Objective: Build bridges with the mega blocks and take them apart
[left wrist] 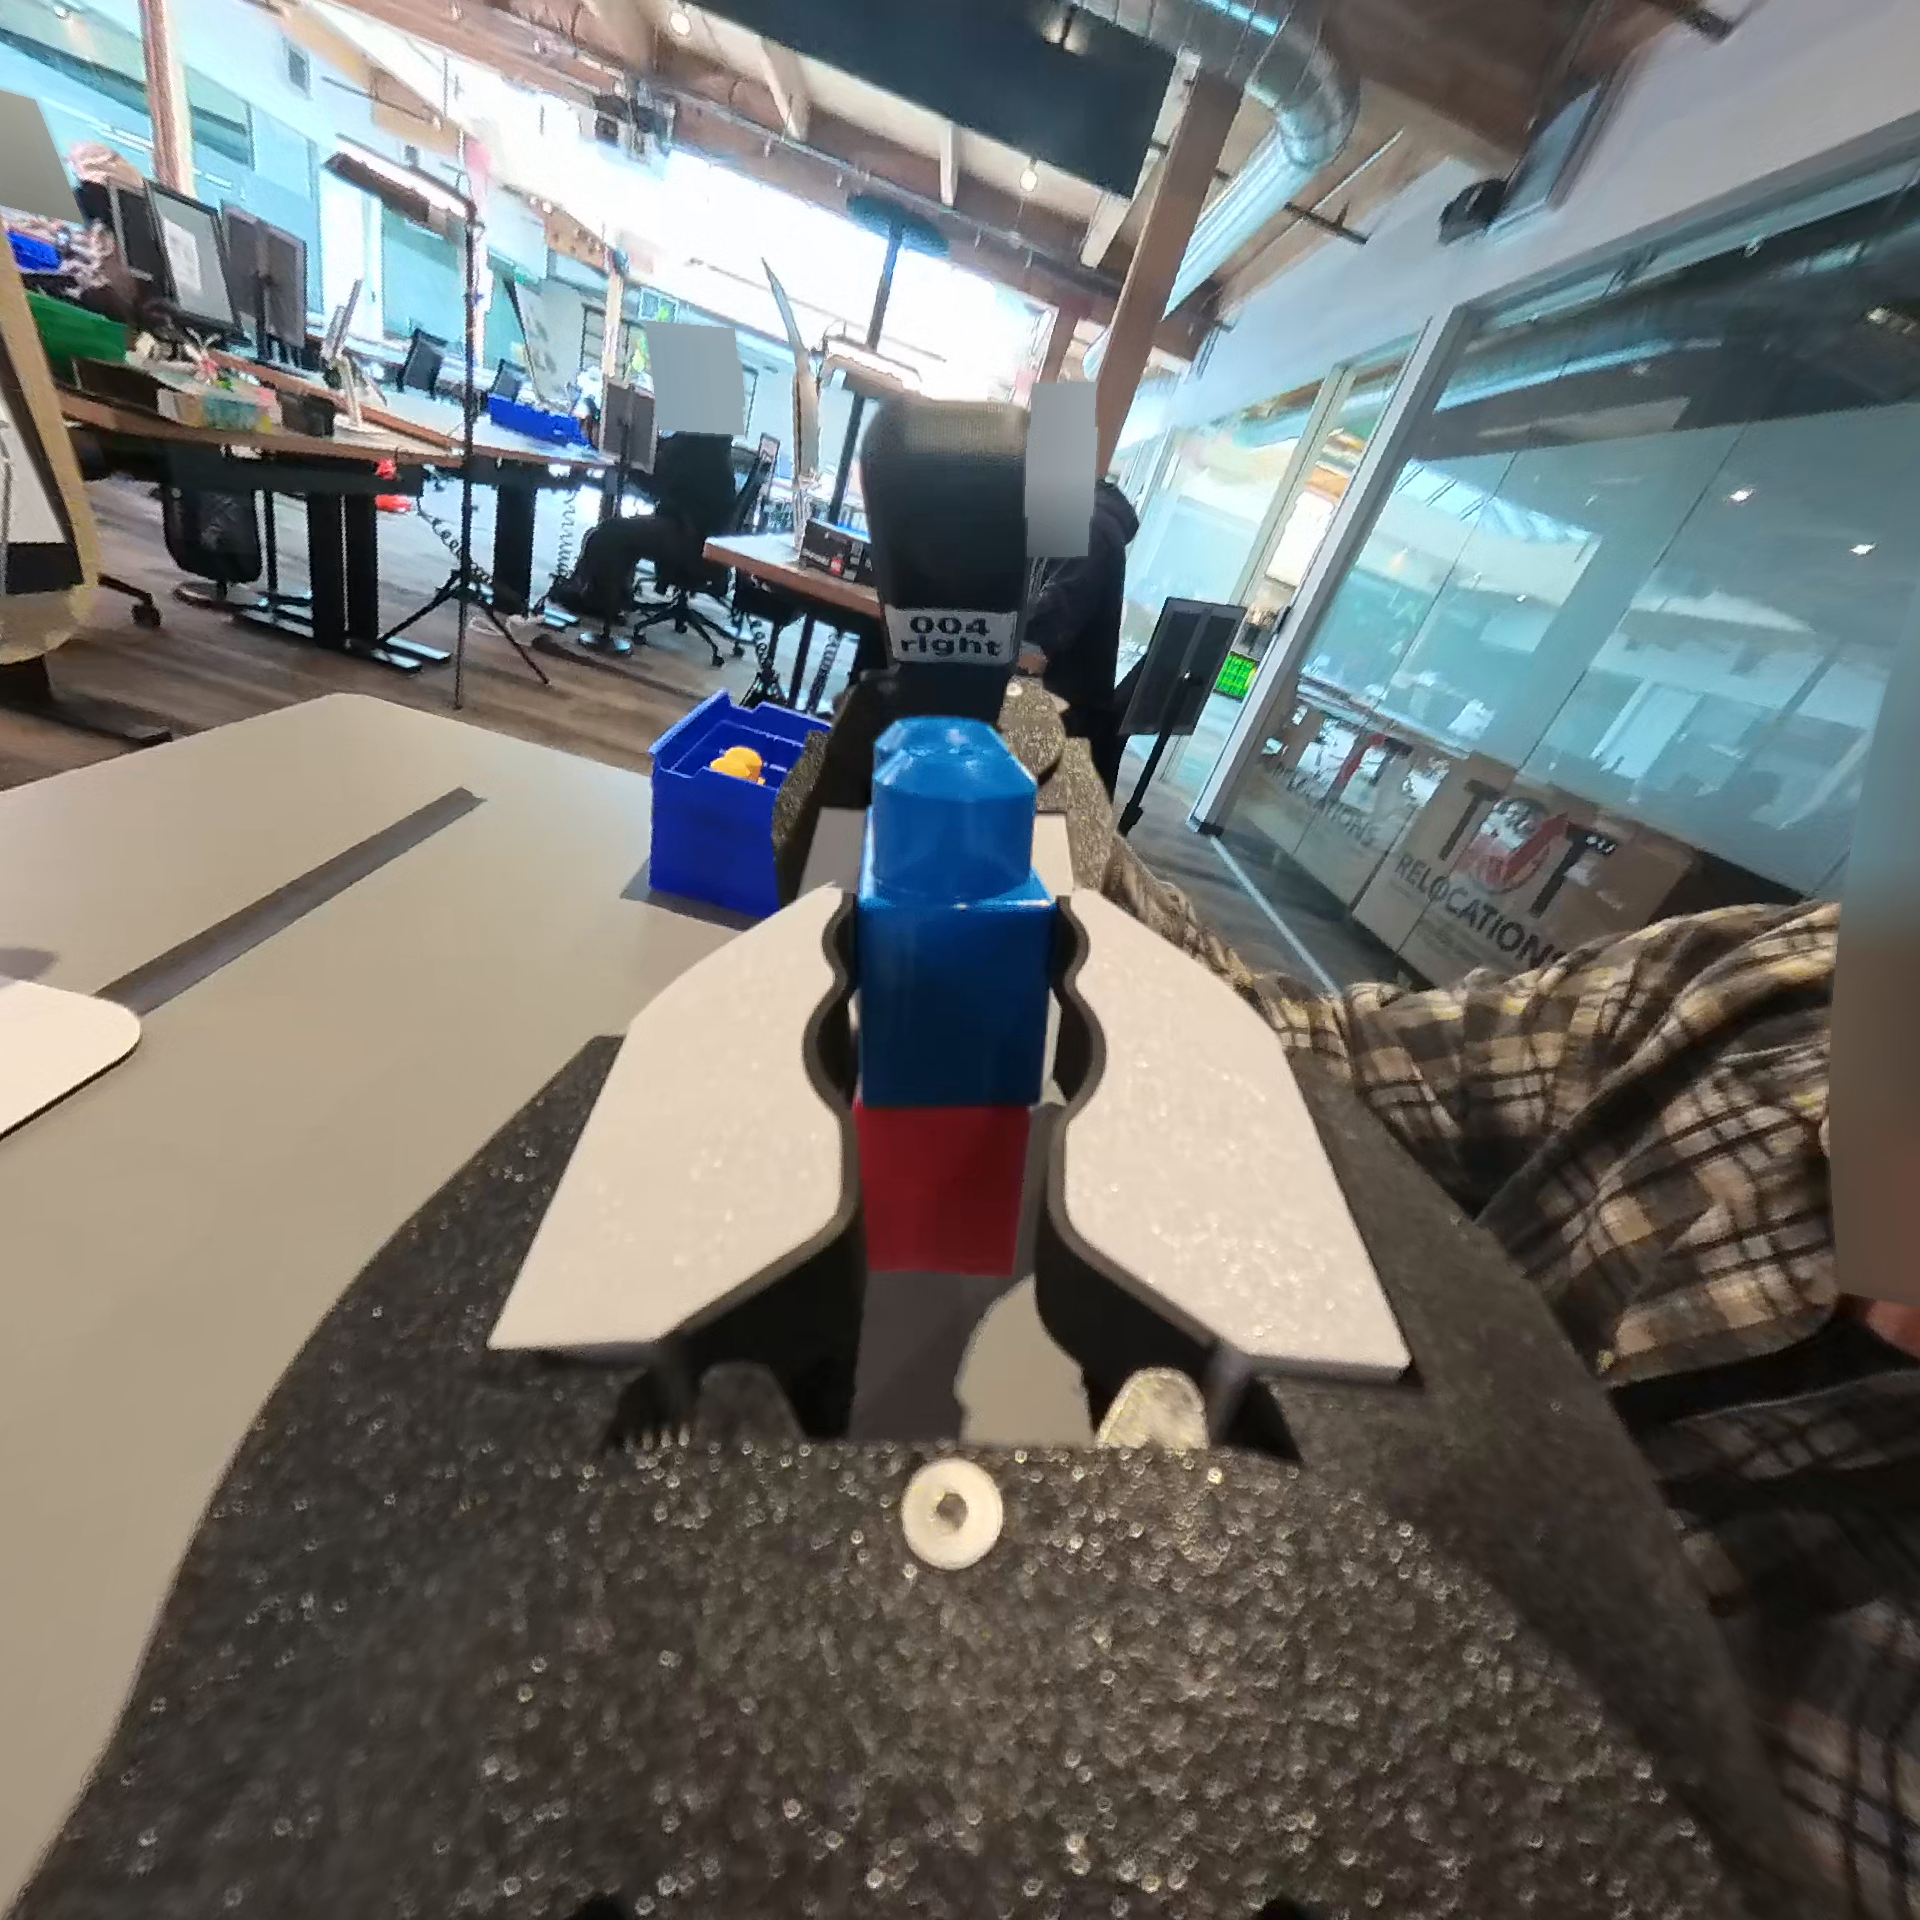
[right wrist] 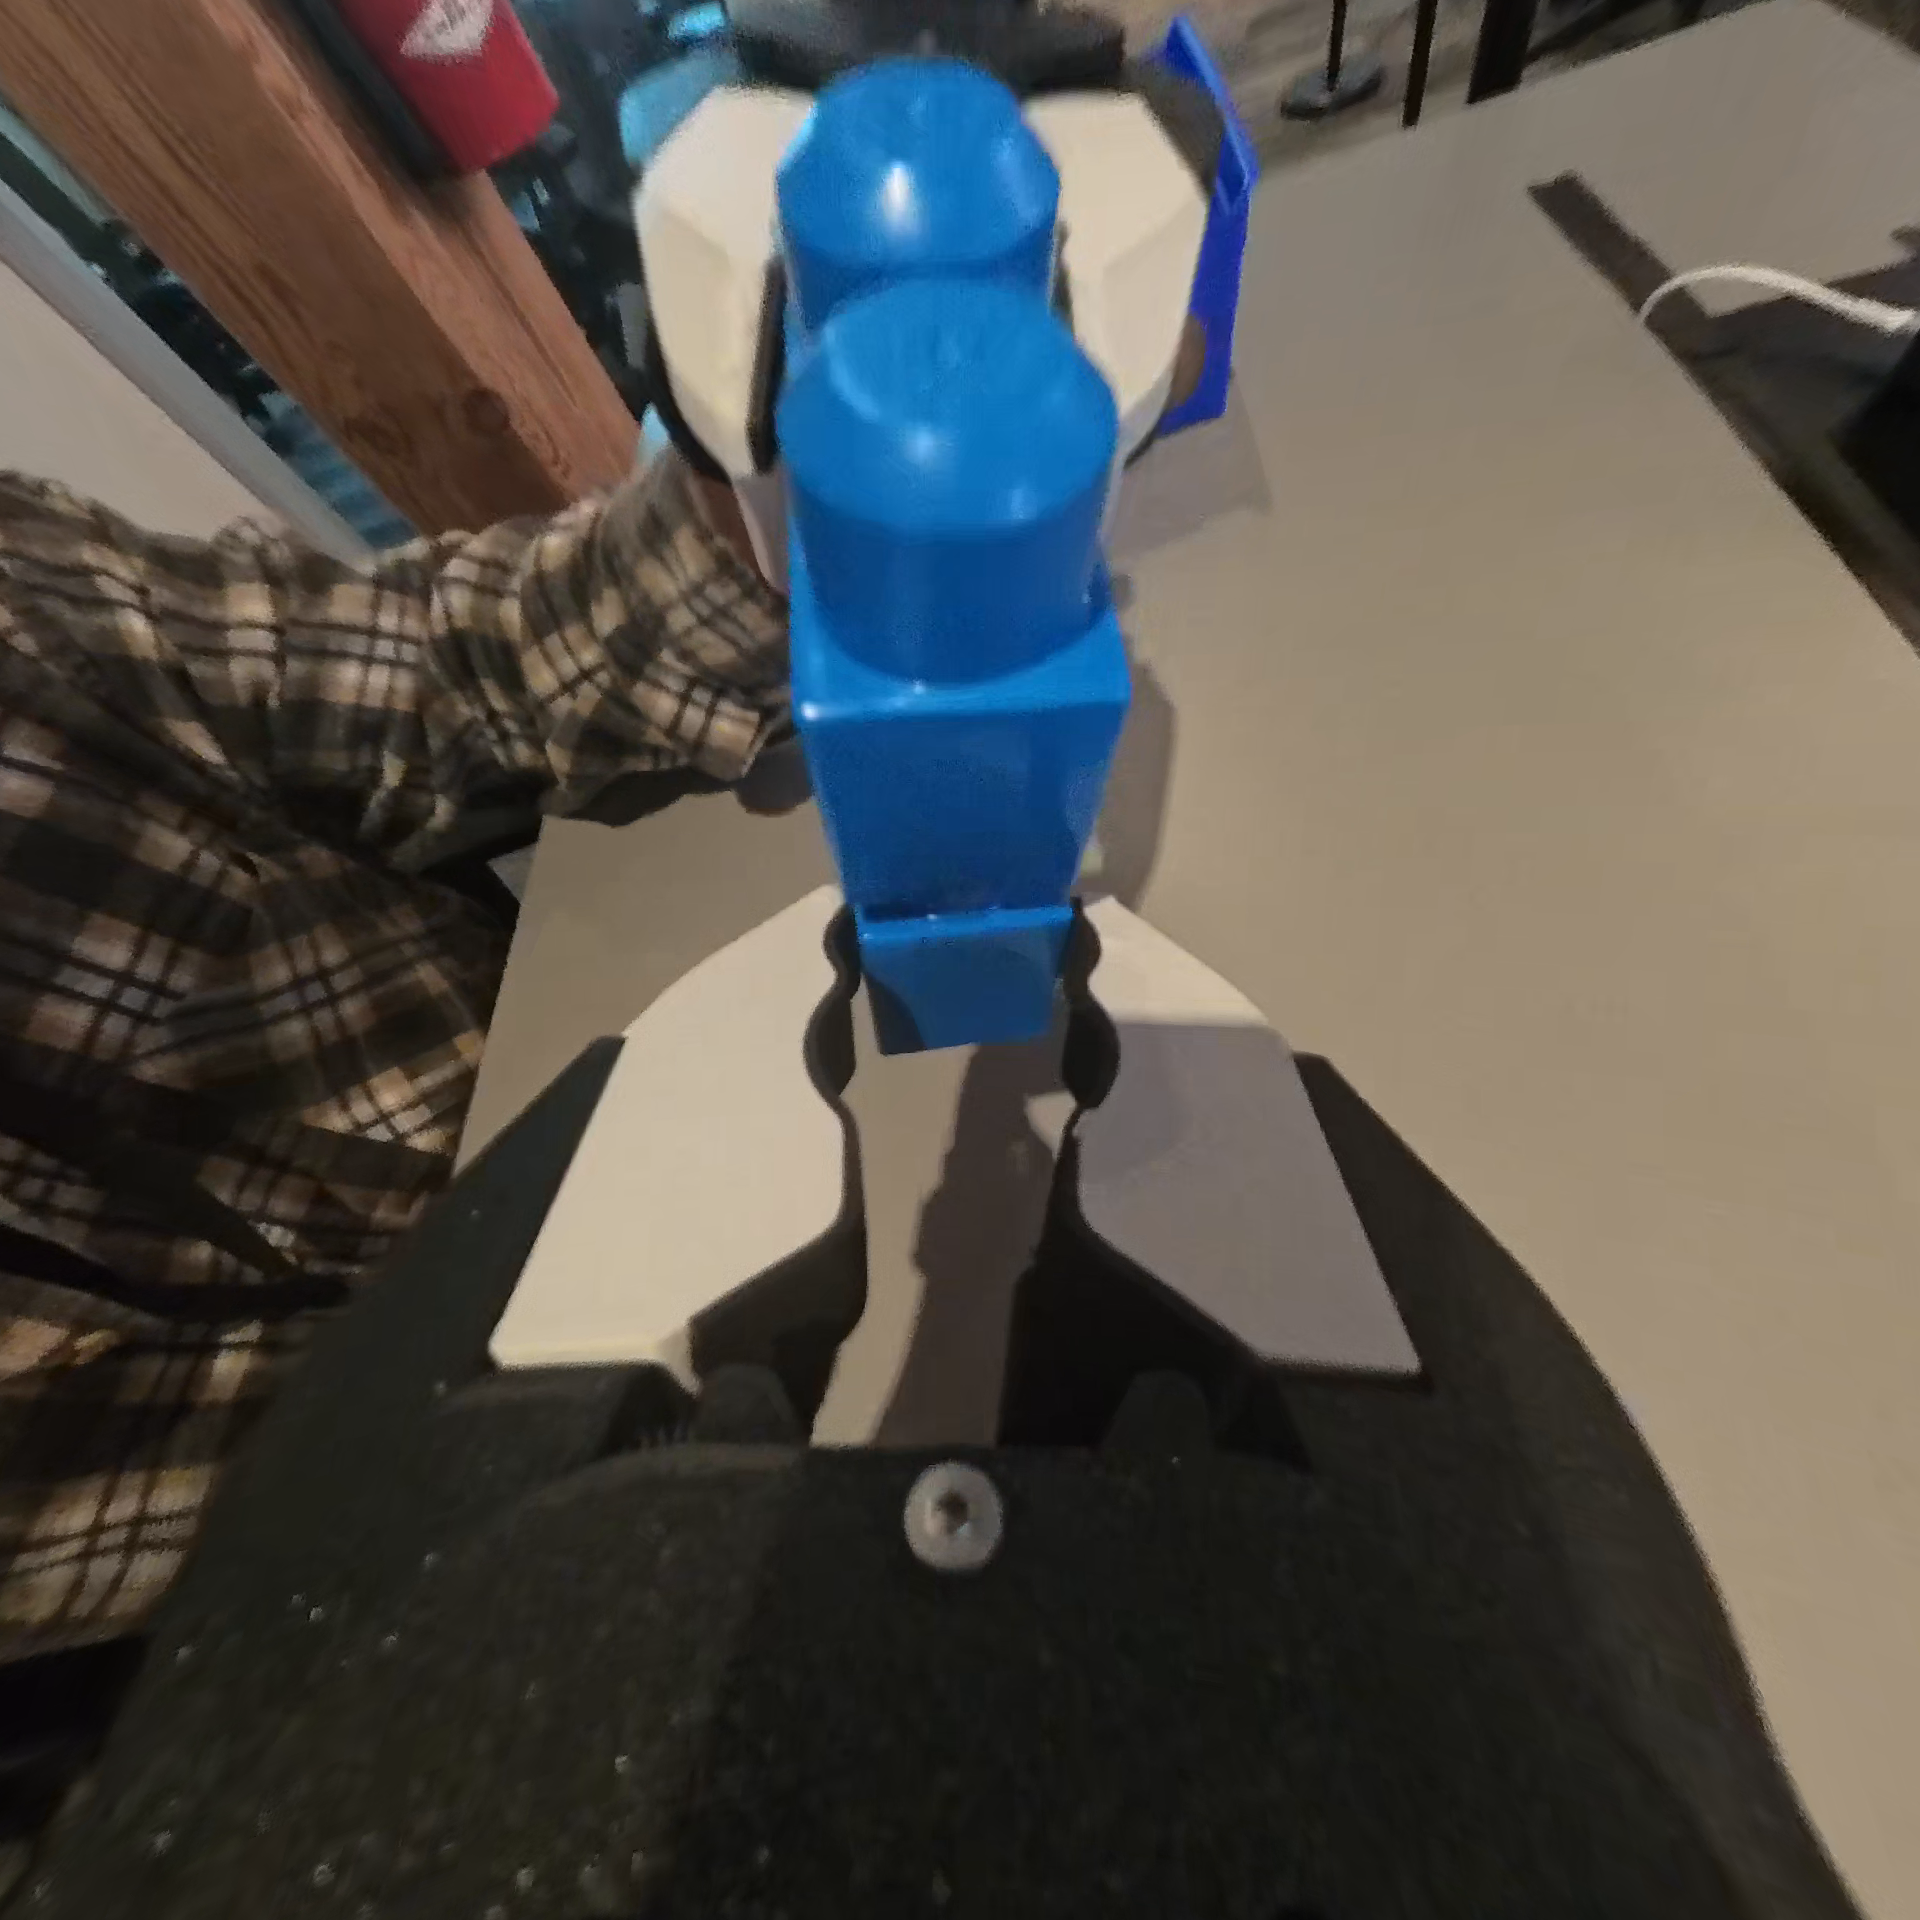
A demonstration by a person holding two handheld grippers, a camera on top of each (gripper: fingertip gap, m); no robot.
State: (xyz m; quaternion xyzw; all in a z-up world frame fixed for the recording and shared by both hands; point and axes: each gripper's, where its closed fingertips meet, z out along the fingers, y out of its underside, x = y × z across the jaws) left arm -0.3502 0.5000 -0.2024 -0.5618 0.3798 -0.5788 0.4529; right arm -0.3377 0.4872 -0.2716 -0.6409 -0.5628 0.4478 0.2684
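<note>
A long blue block (left wrist: 951,997) (right wrist: 956,665) with two studs spans between both grippers. A red block (left wrist: 940,1184) sits under its end in the left wrist view. A shorter blue block (right wrist: 961,977) sits under its other end in the right wrist view. My left gripper (left wrist: 951,914) is shut on the long blue block's end, with the red block between its fingers lower down. My right gripper (right wrist: 961,935) is shut on the shorter blue block. The two grippers face each other: the right one (left wrist: 940,857) shows beyond the block, and the left one (right wrist: 935,312) likewise. The blocks seem held above the grey table (left wrist: 312,1039).
A blue bin (left wrist: 717,831) (right wrist: 1221,260) stands on the table behind the grippers, with a yellow piece (left wrist: 740,767) inside. A plaid sleeve (left wrist: 1558,1091) (right wrist: 260,779) lies along the table's edge. A dark strip (left wrist: 291,894) and a white cable (right wrist: 1766,296) are on the table. Spacing between my two grippers at the tips: around 7 cm.
</note>
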